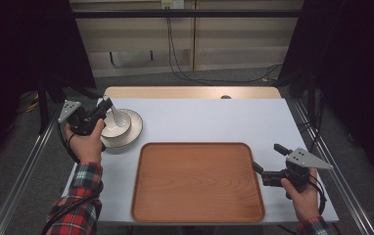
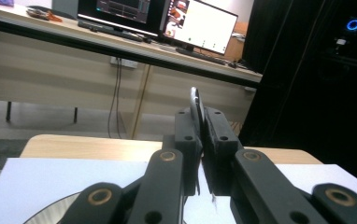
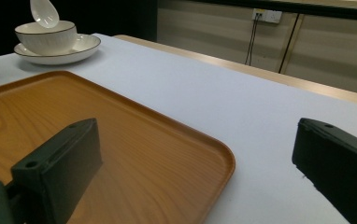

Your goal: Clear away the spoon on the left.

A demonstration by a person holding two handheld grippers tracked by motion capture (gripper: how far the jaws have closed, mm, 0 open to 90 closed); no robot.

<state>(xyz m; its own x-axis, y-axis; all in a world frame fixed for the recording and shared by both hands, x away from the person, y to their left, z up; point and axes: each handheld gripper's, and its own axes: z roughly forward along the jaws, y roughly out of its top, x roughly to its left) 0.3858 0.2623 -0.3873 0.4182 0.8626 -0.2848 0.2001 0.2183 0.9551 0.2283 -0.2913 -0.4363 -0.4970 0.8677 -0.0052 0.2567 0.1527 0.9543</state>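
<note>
Two grippers differ: the left gripper [image 1: 107, 106] clamps the white ceramic spoon [image 1: 119, 118]; raise it clear of the cream bowl [image 1: 115, 129]. The right gripper [image 1: 267, 157] gapes empty beside the wooden tray [image 1: 197, 182].

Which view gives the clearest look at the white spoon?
The high view: the spoon shows whole, its handle in the left claw, above the bowl. The right gripper view shows its scoop far off; the left gripper view, its handle edge-on.

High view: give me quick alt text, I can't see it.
The left gripper pinches a white spoon over a bowl on a plate. The right gripper waits open beside an empty wooden tray.
</note>
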